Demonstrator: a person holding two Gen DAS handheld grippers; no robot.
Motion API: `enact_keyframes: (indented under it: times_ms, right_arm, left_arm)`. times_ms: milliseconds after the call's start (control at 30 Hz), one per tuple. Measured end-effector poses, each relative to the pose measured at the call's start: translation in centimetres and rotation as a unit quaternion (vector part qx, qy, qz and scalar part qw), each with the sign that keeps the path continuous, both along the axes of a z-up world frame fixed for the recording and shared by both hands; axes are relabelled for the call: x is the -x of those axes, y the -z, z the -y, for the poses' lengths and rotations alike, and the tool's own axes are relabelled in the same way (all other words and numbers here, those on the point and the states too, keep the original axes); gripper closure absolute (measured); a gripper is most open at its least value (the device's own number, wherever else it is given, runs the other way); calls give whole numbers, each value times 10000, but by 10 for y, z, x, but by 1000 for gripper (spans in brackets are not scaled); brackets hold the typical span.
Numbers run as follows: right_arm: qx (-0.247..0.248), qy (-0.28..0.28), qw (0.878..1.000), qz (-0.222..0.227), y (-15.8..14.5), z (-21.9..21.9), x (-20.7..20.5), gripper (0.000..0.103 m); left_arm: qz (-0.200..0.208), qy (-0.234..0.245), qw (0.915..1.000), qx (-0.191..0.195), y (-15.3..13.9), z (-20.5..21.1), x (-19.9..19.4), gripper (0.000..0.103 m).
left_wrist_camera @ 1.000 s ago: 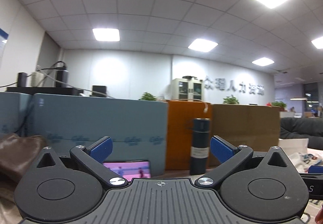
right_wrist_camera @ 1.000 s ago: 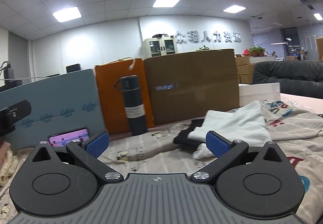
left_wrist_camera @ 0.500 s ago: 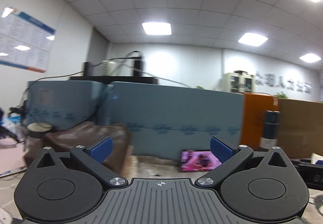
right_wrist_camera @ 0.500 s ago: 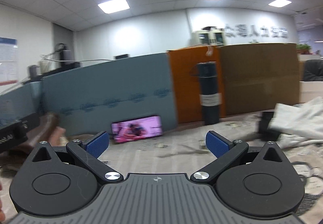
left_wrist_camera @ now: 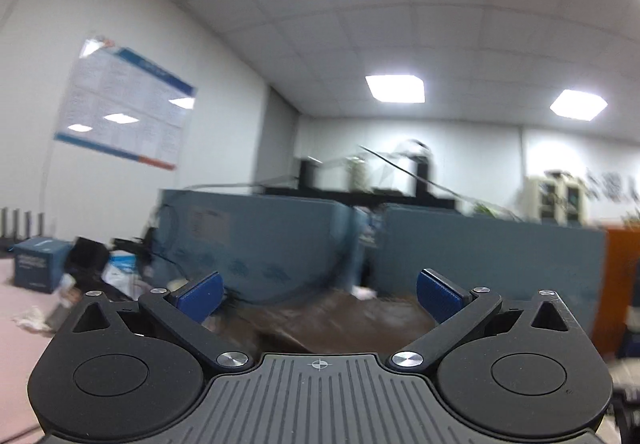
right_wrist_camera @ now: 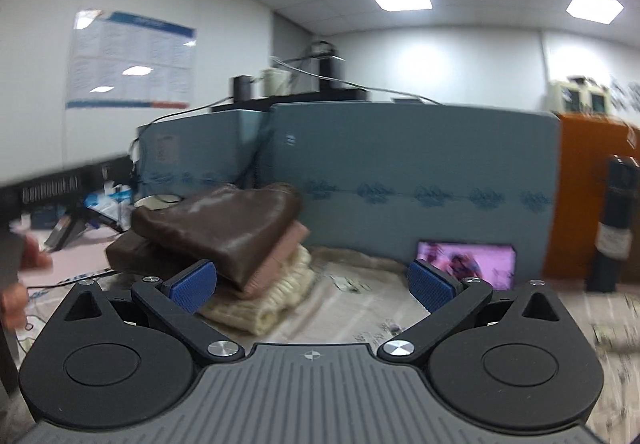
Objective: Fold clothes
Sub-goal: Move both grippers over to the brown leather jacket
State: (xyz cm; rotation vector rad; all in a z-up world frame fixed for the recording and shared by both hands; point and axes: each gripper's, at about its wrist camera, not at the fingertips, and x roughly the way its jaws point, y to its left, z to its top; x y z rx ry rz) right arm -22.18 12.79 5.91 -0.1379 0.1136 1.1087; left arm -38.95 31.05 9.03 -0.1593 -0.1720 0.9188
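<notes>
A stack of folded clothes sits on the table in the right wrist view: a dark brown garment (right_wrist_camera: 224,224) on top, a pink one (right_wrist_camera: 284,248) under it, a cream knit (right_wrist_camera: 276,296) at the bottom. My right gripper (right_wrist_camera: 312,286) is open and empty, just in front of and to the right of the stack. My left gripper (left_wrist_camera: 318,294) is open and empty, above the blurred brown garment (left_wrist_camera: 332,320). The left gripper's body (right_wrist_camera: 48,188) shows at the left edge of the right wrist view.
Blue-grey partition panels (right_wrist_camera: 400,172) stand behind the stack. A phone with a lit screen (right_wrist_camera: 466,264) leans against them. An orange box (right_wrist_camera: 588,196) and a dark flask (right_wrist_camera: 614,224) stand at the right. Boxes and clutter (left_wrist_camera: 72,272) lie at the far left.
Both grippers have swung to the left, from the loose clothes and cardboard box toward the folded stack. Both stay open and empty.
</notes>
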Motion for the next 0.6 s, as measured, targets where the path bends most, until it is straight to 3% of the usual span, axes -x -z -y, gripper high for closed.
enact_keyframes:
  times_ms: [100, 233, 333, 433, 500, 533, 600]
  right_arm:
    - [158, -382, 9990, 140, -7, -37, -4, 0]
    - [397, -801, 9955, 299, -2, -94, -3, 0]
    - [442, -916, 9945, 243, 4, -133, 1, 0]
    - [488, -1030, 9933, 188, 10, -172, 5, 0]
    - [400, -896, 9949, -227, 14, -192, 2, 0]
    - [448, -938, 9943, -258, 16, -200, 4, 0]
    - [582, -1068, 9923, -242, 22, -217, 9, 0]
  left_arm:
    - [874, 173, 9929, 789, -7, -49, 29, 0]
    - [1400, 794, 9722, 1700, 8, -98, 38, 0]
    - [1707, 903, 9476, 2546, 36, -115, 36, 0]
    - [2033, 1125, 9129, 3355, 68, -127, 35, 0]
    - [2174, 1240, 8914, 3778, 88, -138, 34, 0]
    - [2195, 1166, 8856, 3923, 95, -142, 33, 0]
    - [2180, 982, 8856, 3981, 104, -149, 31, 0]
